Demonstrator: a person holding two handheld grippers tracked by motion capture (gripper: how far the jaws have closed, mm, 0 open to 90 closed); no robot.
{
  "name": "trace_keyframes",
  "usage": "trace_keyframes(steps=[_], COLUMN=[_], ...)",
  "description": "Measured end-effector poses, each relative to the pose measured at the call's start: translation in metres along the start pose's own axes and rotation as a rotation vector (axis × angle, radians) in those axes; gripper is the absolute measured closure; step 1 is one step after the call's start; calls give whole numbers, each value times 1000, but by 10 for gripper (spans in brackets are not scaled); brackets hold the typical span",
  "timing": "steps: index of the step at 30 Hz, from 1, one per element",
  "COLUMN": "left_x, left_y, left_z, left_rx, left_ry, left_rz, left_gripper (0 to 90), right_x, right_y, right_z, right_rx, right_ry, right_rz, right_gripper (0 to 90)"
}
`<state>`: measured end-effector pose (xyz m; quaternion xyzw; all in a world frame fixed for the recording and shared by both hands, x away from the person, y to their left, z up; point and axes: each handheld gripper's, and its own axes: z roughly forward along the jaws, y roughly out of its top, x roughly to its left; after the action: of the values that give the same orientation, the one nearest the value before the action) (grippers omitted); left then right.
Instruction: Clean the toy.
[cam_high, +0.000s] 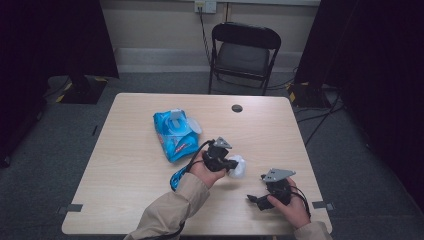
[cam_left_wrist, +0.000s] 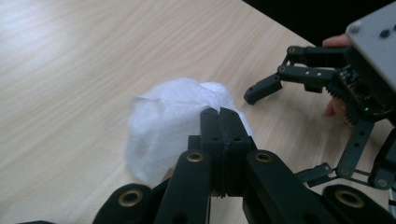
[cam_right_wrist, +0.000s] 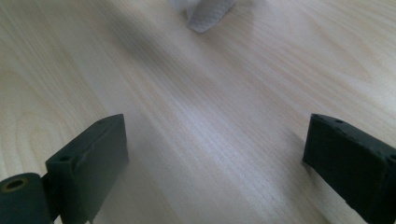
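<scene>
My left gripper (cam_high: 231, 164) is shut on a crumpled white wipe (cam_high: 238, 168) near the table's front middle. In the left gripper view the closed jaws (cam_left_wrist: 219, 114) pinch the wipe (cam_left_wrist: 168, 121), which bulges out to the left and sits low against the wood. A blue pack of wet wipes (cam_high: 175, 134) lies behind and to the left, its flap lid open. My right gripper (cam_high: 257, 190) rests open near the front right edge with nothing between its fingers (cam_right_wrist: 215, 158). A corner of the wipe (cam_right_wrist: 208, 14) lies beyond them. The right gripper (cam_left_wrist: 280, 135) also appears beside the wipe.
The light wooden table (cam_high: 130, 190) has a round cable hole (cam_high: 237, 108) near its far edge. A black folding chair (cam_high: 243, 52) stands behind the table. A blue cable (cam_high: 176, 177) trails from the left hand.
</scene>
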<state>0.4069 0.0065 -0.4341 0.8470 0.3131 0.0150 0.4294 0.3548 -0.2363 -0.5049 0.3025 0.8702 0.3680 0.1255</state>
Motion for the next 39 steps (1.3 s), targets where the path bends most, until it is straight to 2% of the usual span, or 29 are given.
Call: trace_keyframes(steps=[4,10,12,21,24,26,27,28,30,33,36,39], left_x=[-3,-7,-8,-10,-10,-10,-11,-11,-12,-12,-12,-9], left_y=[-7,-15,-17,-24,-25,-26,-26,-27,-27,-28,-29,-29], left_z=[11,22,25,32,31,30,30,29,26,21,15,5], left_rx=[15,30,38,55,61,61,63,61,70,85,94,79], left_ry=[-7,-14,-13,-19,-13,-20,-17,-11,21,31,44,52], left_rz=[17,20,34,38,54,41,48,55,74,81,97,98], left_gripper=[900,899,898,877,817,786,737,686,578,495,458,410], right_x=[0,0,0,0,-2,-3,-4,-5,-5,-3,-1,0], right_y=[0,0,0,0,-1,-1,-1,-1,0,2,6,10], right_z=[0,0,0,0,-2,-4,-6,-7,-9,-12,-14,-18], right_rx=[0,0,0,0,0,-3,-5,-6,-10,-26,-34,-56], right_ry=[0,0,1,0,3,-2,-3,0,6,11,9,14], right_rz=[0,0,-1,2,4,6,4,2,2,-16,-28,-28], right_gripper=[54,54,54,55,69,135,163,141,159,158,165,175])
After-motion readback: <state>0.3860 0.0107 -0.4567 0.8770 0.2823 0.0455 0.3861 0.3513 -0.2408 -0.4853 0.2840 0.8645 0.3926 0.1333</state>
